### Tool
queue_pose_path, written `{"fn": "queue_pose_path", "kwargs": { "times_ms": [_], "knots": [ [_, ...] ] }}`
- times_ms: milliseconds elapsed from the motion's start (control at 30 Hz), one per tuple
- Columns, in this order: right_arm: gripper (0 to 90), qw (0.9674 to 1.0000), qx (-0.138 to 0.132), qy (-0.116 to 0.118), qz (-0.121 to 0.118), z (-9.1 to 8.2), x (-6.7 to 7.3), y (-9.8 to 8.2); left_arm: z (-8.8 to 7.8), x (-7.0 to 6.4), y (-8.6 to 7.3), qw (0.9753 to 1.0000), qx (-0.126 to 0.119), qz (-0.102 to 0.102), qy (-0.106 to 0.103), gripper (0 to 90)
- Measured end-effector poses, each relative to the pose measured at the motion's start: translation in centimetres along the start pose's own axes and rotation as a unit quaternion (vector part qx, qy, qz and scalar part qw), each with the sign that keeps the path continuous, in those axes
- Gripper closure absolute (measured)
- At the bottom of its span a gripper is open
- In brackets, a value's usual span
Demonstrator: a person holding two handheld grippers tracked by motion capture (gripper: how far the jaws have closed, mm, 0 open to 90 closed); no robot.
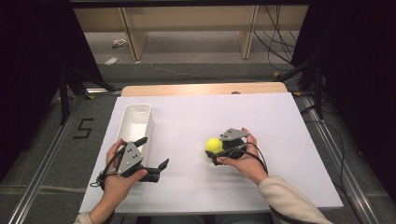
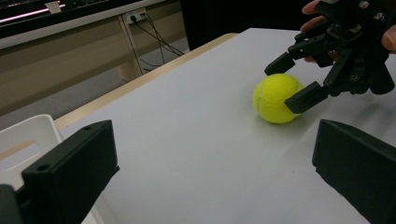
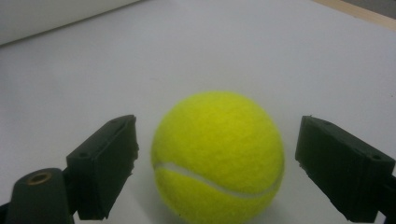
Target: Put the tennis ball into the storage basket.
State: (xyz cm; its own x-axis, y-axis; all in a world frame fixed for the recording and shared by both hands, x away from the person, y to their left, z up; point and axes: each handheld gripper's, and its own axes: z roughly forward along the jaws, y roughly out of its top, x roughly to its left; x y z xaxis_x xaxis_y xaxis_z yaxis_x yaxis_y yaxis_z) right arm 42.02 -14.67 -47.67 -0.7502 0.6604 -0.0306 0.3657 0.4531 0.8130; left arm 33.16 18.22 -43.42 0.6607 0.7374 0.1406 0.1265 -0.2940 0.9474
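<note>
A yellow tennis ball (image 1: 214,145) (image 2: 276,98) (image 3: 218,154) rests on the white table (image 1: 196,116), right of centre. My right gripper (image 1: 212,150) (image 3: 219,140) is open, one jaw on each side of the ball with a small gap at both sides. In the left gripper view the right gripper (image 2: 286,84) straddles the ball from behind, held by a hand. My left gripper (image 1: 153,152) (image 2: 215,149) is open with nothing between its jaws. It sits near the table's front left, pointing across toward the ball.
A long white bin (image 1: 135,123) (image 2: 28,135) lies lengthwise on the left of the table, just beyond my left gripper. A wooden table edge (image 1: 201,88) shows at the back. Cables and shelf legs stand on the floor beyond.
</note>
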Motion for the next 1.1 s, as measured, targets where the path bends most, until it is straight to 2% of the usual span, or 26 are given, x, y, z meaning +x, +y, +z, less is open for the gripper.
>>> {"fn": "queue_pose_path", "kwargs": {
  "times_ms": [1100],
  "knots": [
    [14.2, 0.9996, 0.027, 0.000, 0.003, 2.1, -0.1, -0.2, 0.0, 0.0, 0.0, 1.0000, 0.000, 0.000, 0.000, 0.0]
  ]
}}
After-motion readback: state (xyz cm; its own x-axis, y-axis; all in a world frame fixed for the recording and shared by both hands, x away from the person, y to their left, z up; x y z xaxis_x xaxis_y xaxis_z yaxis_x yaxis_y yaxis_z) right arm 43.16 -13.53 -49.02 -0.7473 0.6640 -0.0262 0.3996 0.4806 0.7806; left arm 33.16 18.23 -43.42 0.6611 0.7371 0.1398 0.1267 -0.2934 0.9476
